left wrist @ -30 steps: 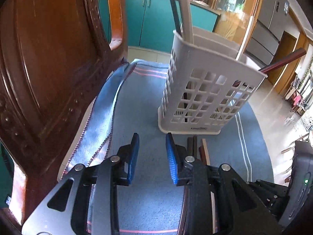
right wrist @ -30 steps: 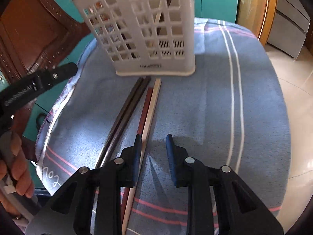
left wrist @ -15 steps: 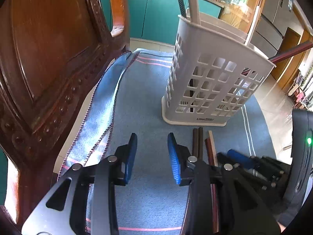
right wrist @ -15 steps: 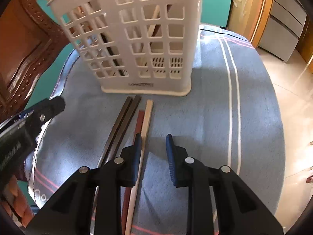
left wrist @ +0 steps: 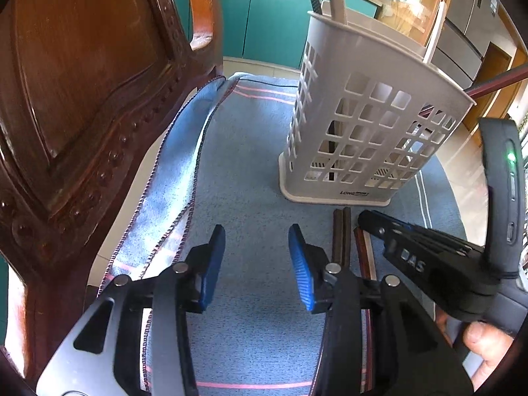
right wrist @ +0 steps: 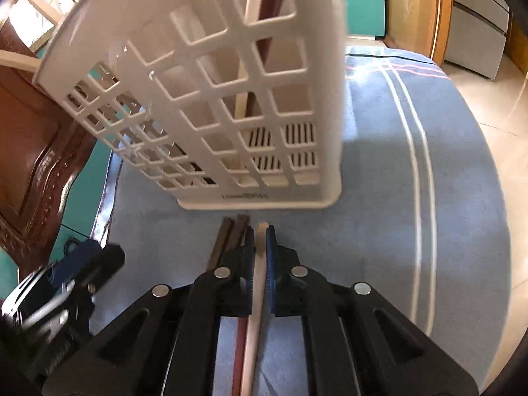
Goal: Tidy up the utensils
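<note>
the white basket (right wrist: pixel 211 99) stands on our blue towel (right wrist: pixel 379 198), lattice-walled, with sticks leaning inside. four chopsticks lie before its base; the pale chopstick (right wrist: pixel 255 283) is outermost. since a second ago our right gripper (right wrist: pixel 260 250) has slid in and closed, pads now pinching that pale chopstick. our left gripper (left wrist: pixel 257 257) has just been opening, nothing between its blue pads.

Black left gripper (left wrist: pixel 256 265), blue ribbed jaws, silver screws

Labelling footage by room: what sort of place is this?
Probably a home kitchen or dining area: teal cabinets, a fridge, and a white utensil basket.
</note>
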`<state>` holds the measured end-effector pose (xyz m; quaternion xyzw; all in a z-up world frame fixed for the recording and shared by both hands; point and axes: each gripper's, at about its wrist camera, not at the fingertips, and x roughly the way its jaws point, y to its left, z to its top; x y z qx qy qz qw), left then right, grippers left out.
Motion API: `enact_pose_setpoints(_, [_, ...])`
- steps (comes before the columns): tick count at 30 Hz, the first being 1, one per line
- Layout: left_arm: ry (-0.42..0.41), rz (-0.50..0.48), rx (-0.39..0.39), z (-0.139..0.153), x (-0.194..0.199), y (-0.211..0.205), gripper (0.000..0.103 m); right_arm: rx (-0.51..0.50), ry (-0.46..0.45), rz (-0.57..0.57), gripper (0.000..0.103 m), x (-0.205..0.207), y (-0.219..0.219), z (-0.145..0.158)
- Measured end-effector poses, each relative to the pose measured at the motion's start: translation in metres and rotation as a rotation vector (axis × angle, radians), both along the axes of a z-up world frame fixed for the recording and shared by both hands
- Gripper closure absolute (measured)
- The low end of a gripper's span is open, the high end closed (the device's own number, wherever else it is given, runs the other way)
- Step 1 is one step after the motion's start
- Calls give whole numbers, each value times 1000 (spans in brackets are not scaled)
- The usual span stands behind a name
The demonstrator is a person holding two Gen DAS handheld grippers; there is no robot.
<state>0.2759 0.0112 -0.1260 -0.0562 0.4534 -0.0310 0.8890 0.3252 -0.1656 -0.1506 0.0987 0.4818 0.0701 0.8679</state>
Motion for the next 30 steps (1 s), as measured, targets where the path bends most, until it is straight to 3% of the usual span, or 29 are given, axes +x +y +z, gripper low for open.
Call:
enact_pose_setpoints(9, [48, -69, -35, -11, 3, -12, 62, -174, -1, 38, 95, -5, 11, 0])
enact_pose_setpoints(16, [104, -158, -8, -30, 6, -40, 62, -83, 2, 31, 95, -20, -22, 1])
enact_pose_setpoints(18, [97, -164, -2, -31, 6, -44, 56, -63, 1, 25, 94, -25, -26, 3])
enact_pose_setpoints(30, [94, -171, 12, -31, 5, -50, 54, -63, 11, 56, 83, -68, -32, 13])
